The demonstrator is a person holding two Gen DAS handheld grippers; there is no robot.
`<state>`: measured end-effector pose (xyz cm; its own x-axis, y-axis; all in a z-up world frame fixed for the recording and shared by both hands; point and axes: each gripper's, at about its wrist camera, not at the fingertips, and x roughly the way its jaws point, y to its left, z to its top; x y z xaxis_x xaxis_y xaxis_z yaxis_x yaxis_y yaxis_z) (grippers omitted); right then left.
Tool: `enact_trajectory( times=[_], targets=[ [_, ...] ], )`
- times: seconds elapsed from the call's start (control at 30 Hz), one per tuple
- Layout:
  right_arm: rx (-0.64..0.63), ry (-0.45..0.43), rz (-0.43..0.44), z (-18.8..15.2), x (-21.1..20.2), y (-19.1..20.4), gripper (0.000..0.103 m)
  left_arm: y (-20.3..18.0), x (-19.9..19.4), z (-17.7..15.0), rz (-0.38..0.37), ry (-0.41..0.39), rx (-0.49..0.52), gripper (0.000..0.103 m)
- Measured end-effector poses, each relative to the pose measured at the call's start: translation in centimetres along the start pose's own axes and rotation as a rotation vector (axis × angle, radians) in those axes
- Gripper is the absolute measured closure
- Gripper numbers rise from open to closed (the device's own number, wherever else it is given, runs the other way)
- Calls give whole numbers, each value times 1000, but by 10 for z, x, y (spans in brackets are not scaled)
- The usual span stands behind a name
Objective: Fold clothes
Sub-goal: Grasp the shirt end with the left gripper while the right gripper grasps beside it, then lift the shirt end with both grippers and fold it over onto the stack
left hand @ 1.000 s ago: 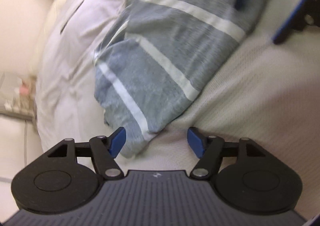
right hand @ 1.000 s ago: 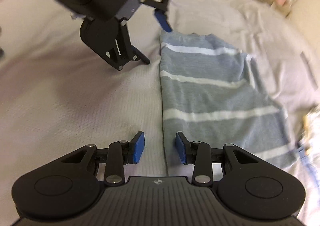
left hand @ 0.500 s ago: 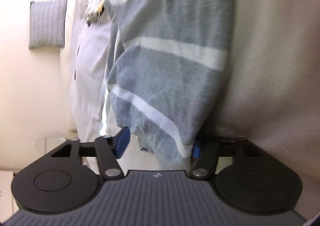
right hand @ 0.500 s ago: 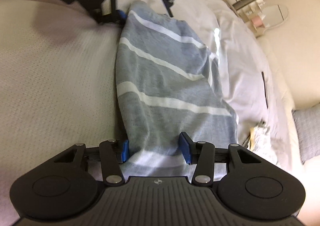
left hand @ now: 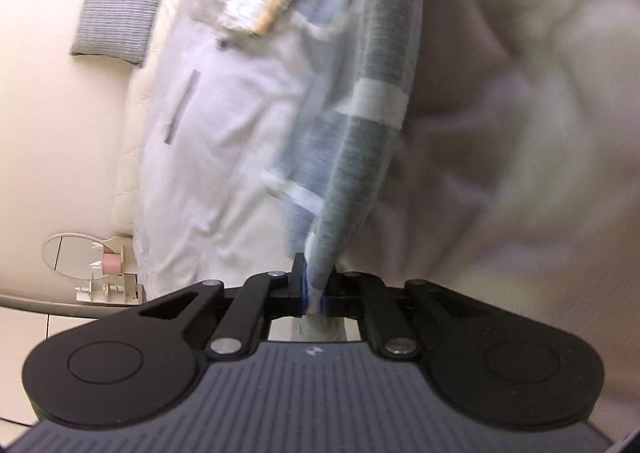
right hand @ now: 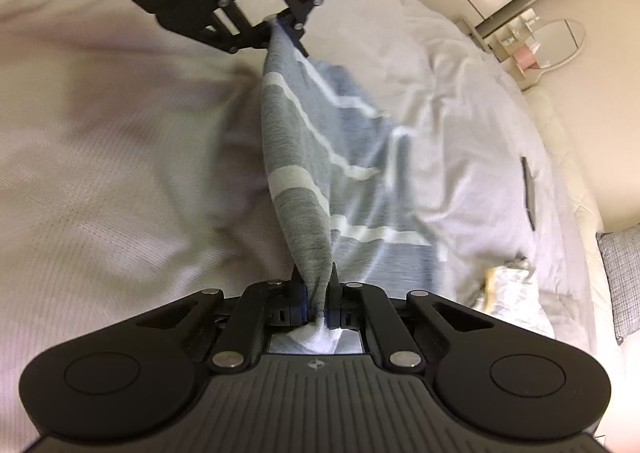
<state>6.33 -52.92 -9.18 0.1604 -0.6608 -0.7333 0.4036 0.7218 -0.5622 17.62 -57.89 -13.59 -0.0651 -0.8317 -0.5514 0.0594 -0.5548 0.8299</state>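
Both tongs, left (left hand: 314, 293) and right (right hand: 318, 303), have now clamped the striped garment (right hand: 296, 157), lifting its edge off the bed (right hand: 120, 173) for a fold.

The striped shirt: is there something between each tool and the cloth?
No. The left tool and the right tool are each shut directly on the striped shirt, at opposite ends of one edge. The shirt hangs between them above the bed, and nothing visible blocks either grip.

The striped shirt (right hand: 296, 181) is soft matt knit cloth. The bed cover (right hand: 100, 189) looks finely textured, woven and matt. Each tool (right hand: 316, 303) is matt black plastic with shiny metal pins.
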Motion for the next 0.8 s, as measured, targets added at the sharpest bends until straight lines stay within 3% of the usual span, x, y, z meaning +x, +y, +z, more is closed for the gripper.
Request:
enact_trajectory(
  times=[0.23, 0.47, 0.67, 0.8],
  targets=[
    [24, -43, -9, -23, -58, -76, 99, 74, -25, 74, 14, -51, -34, 98],
    [59, -61, -27, -74, -97, -177, 99, 155, -3, 180, 9, -87, -98, 98],
    [21, -94, -66, -137, -72, -287, 99, 221, 71, 259, 100, -60, -166, 98],
    [-43, -177, -178, -166, -37, -366, 99, 248, 104, 292, 219, -25, -206, 98]
  ],
)
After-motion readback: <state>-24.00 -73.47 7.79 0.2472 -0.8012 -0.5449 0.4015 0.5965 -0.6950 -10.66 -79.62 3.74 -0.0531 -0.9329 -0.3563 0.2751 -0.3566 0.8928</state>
